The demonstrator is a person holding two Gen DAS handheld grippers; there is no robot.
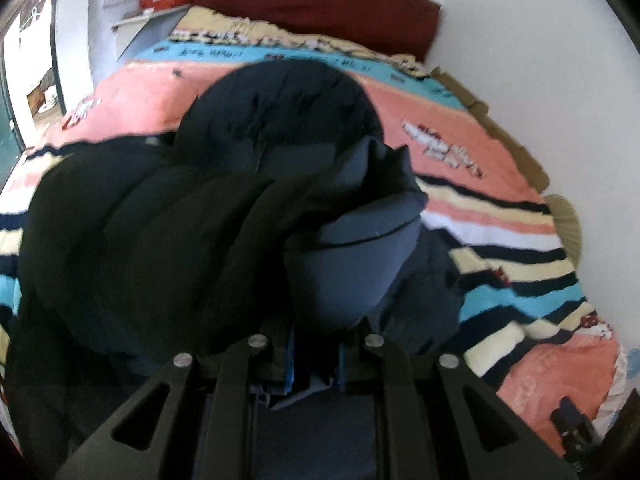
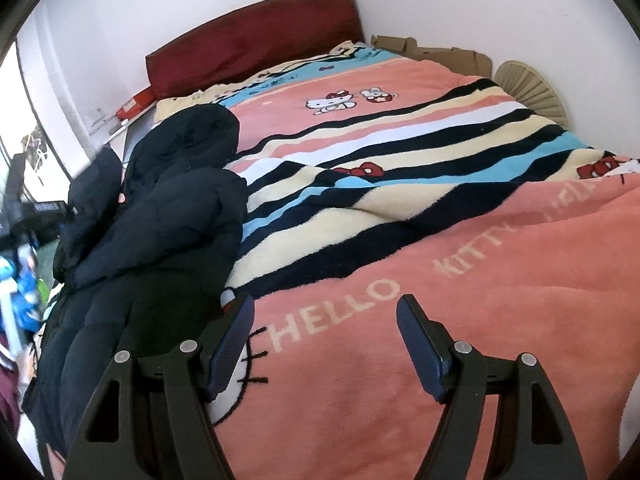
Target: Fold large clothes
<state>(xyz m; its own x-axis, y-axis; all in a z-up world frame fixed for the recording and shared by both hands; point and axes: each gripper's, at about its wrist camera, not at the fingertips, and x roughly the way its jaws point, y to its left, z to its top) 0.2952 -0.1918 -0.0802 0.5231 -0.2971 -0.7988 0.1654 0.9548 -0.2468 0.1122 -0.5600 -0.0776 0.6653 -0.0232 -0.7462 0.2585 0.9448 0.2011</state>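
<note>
While the left gripper (image 1: 314,364) clamps a fold of the dark padded jacket (image 2: 160,216) lying along the blanket's (image 2: 440,320) left edge, the right gripper (image 2: 326,340) hovers wide, empty.

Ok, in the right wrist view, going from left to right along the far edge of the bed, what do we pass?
Red box → dark red headboard cushion → flattened cardboard → beige ribbed fan-like thing.
</note>
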